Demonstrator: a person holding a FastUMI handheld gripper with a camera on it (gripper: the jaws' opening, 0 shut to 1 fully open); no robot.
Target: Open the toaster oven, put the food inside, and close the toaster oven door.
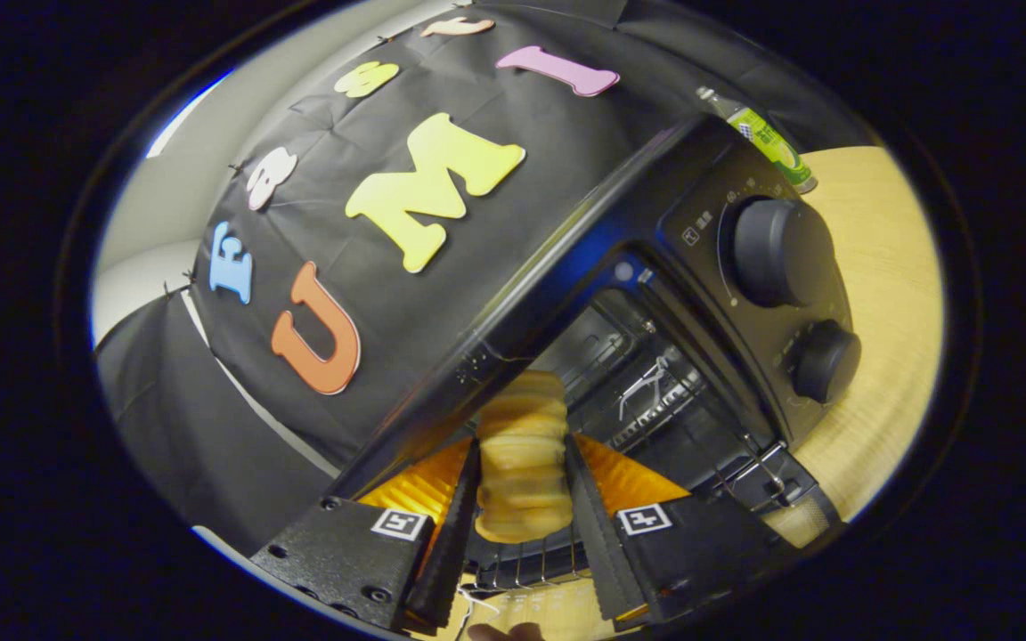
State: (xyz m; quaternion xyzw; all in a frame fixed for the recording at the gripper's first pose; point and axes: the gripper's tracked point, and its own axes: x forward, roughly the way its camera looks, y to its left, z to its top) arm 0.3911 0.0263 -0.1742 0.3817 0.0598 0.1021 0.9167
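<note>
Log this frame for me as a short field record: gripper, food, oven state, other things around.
gripper: the gripper is shut on the bread roll, both fingers pressing its sides
food: bread roll, ridged and tan, between the fingers, at the oven's mouth over the wire rack
oven: toaster oven, black, door open, cavity visible beyond the roll
controls: two knobs, upper knob and lower knob
nearby: green bottle on the wooden table behind the oven
</note>
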